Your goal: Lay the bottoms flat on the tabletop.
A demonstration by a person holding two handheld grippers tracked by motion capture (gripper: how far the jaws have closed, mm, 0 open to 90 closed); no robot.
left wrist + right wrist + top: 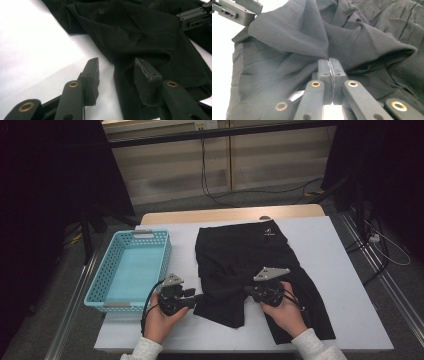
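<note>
Our right claw (331,65) pinches the crumpled black fabric shorts (240,265); left claw (116,72), spread open, should close squarely over the hem.

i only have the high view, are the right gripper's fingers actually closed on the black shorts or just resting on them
Observer: Closed. In the right gripper view the right gripper has its fingers pressed together, pinching a fold of the black fabric shorts.
Operator: and the left one
Observer: The left gripper is open: one of its fingers is over the white table, the other over the edge of the fabric.
Operator: is the basket in the way
Observer: No, the light blue perforated plastic basket sits to the left, apart from the shorts.
</note>
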